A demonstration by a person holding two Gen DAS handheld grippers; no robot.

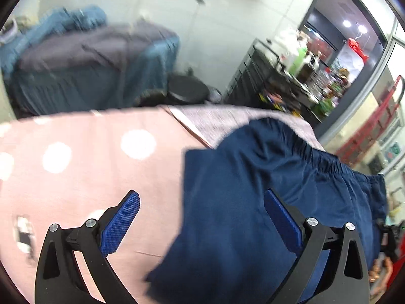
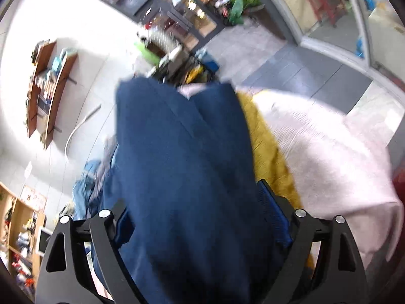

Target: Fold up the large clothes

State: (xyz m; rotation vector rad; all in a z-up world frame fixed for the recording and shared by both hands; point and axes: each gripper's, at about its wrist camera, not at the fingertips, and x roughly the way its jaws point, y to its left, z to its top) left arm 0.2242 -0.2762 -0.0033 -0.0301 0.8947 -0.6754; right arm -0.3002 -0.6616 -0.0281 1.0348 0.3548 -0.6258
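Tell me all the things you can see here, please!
Pants: one, navy blue, elastic waistband, lying on the bed and draped between the right tongs.
Polka-dot sheet: one, pink with white dots, covering the bed.
Yellow cloth: one, mustard, beside the pants.
Pale blanket: one, light pink, on the bed.
Stool: one, black, on the floor beyond the bed.
Covered table: one, blue and grey cloths, by the wall.
Wall shelves: brown, on the white wall.
Left tongs: black with blue pads, open over the pants' edge.
Right tongs: black with blue pads, open around the pants.
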